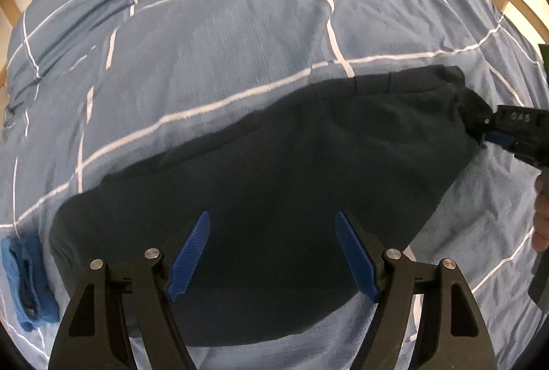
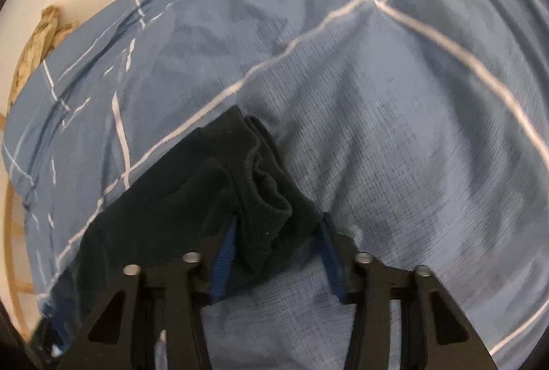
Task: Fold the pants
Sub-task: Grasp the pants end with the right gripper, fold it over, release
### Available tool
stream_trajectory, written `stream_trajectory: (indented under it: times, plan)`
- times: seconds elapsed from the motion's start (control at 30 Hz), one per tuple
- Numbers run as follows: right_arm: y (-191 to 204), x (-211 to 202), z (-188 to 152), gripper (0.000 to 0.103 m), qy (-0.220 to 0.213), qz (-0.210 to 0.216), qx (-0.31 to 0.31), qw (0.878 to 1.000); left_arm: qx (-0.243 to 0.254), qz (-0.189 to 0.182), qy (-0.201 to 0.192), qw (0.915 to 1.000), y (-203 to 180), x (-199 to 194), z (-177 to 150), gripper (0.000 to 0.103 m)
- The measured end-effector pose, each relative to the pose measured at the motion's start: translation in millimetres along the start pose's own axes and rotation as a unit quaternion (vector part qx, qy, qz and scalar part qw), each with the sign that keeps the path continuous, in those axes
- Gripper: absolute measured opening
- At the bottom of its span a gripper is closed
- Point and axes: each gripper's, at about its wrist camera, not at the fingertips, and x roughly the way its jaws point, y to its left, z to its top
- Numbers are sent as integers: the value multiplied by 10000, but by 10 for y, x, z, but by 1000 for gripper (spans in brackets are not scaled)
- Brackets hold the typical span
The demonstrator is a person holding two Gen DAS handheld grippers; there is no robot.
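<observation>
Dark navy pants (image 1: 291, 171) lie folded on a blue checked bedspread (image 1: 212, 37). My left gripper (image 1: 272, 226) is open just above the near part of the pants, holding nothing. My right gripper (image 2: 278, 226) has its blue pads on either side of a bunched end of the pants (image 2: 264, 198), pinching the cloth at the fold's right end. The right gripper also shows at the right edge of the left wrist view (image 1: 494, 129), gripping that same corner of the pants.
A small folded blue cloth (image 1: 25, 280) lies on the bedspread to the left of the pants. A wooden bed frame (image 1: 514, 2) and pale wall edge the bed. A light brown object (image 2: 37, 37) sits beyond the bed's left edge.
</observation>
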Motion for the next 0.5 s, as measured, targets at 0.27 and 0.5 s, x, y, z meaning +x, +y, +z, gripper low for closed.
stream_trajectory:
  times: [0.27, 0.5]
  plan:
    - [122, -585, -40, 17, -841, -361, -423, 9949, -201, -241, 83, 9995, -32, 0, -103, 75]
    - [-4, -321, -7, 17, -421, -1026, -491, 9926, -231, -262, 239, 9991, -34, 52, -189, 75]
